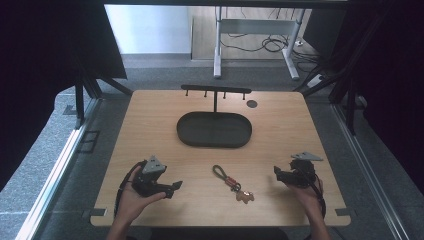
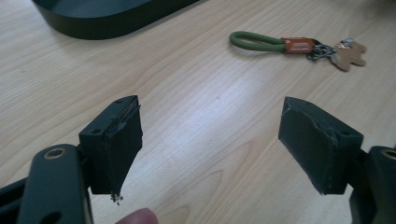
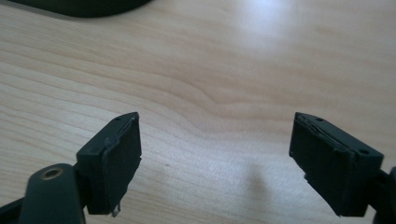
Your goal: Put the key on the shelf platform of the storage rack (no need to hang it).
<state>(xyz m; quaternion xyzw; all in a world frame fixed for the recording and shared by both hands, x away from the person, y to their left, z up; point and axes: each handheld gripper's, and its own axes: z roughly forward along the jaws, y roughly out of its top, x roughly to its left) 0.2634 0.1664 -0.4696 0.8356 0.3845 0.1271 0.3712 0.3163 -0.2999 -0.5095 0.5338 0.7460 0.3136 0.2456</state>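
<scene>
The keychain [image 1: 232, 182] lies flat on the tabletop [image 1: 150, 120] near the middle of its near edge, between the two grippers and touched by neither. Its green cord loop [image 2: 254, 41] points toward the far left, an orange-red band [image 2: 297, 45] sits at the middle, and a small tan bear-shaped charm [image 2: 349, 54] on a short chain ends it toward the near right.

The left gripper [image 1: 170, 189] is held in the person's left hand [image 1: 131, 196] by the near left part of the tabletop, its tip turned toward the keychain. In the left gripper view its jaws stand wide apart with bare wood between them, and the keychain lies well ahead, off to the right. The right gripper [image 1: 278, 173] is held in the right hand [image 1: 306, 192] by the near right part of the tabletop, its tip turned left toward the keychain. In the right gripper view its jaws are likewise spread wide, with nothing between them.

Farther off, at the middle of the tabletop, sits a dark oval tray [image 1: 214, 129]. Behind it, near the far edge, a black rack [image 1: 215, 90] with a crossbar of short pegs stands on a thin post. A small dark round disc [image 1: 252, 104] lies just right of the rack.
</scene>
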